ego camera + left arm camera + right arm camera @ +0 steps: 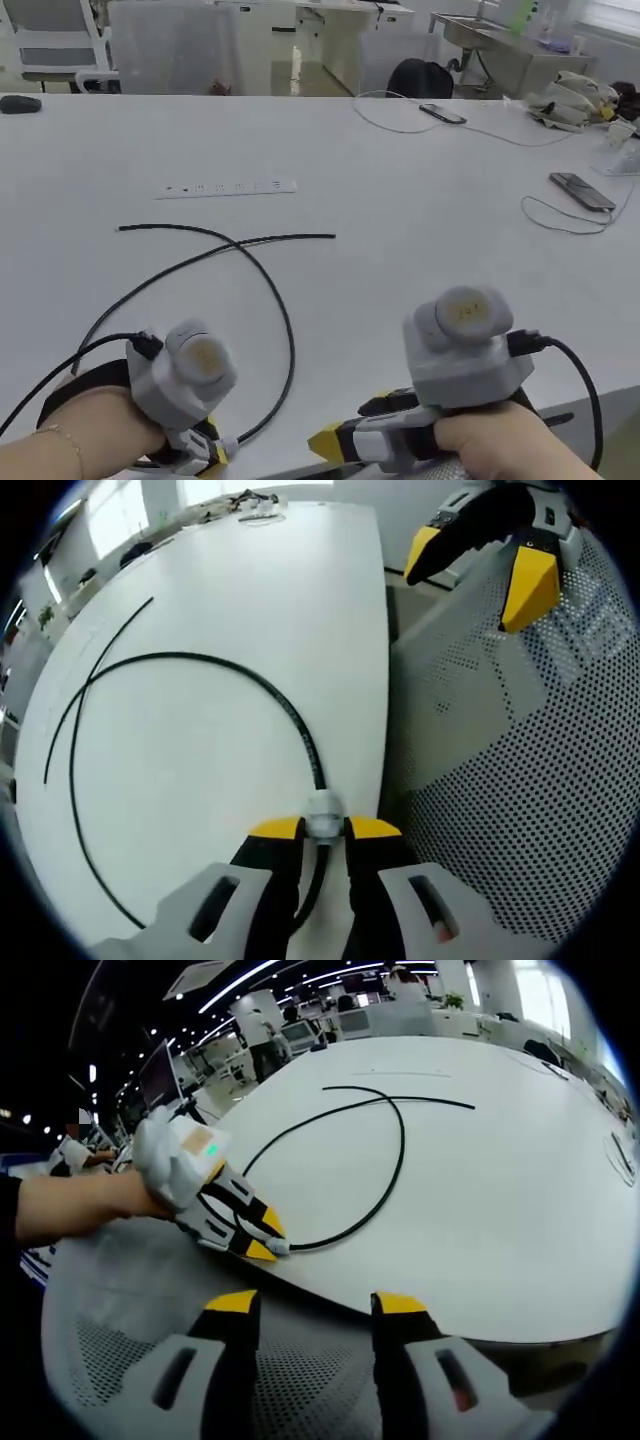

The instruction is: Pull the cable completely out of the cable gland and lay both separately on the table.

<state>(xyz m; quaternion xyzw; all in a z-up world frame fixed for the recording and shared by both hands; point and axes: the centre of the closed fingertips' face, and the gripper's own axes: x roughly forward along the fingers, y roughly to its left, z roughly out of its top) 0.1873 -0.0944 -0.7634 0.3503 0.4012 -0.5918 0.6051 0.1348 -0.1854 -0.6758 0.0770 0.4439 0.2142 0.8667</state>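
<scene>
A long black cable (285,320) lies in loops on the white table (420,220). Its near end runs through a small pale cable gland (323,814) at the table's front edge. My left gripper (323,832) is shut on that gland, with the cable (200,660) passing between its jaws. In the head view the left gripper (205,450) sits at the bottom left. My right gripper (345,425) is open off the table's front edge, holding nothing. In the right gripper view its jaws (315,1305) stand apart, facing the left gripper (255,1235) and the cable (395,1170).
A white power strip (230,187) lies past the cable. Two phones (580,190) (442,113) with thin leads rest at the right and far side, a black mouse (20,103) at far left. A grey mesh chair (520,760) is beneath the grippers.
</scene>
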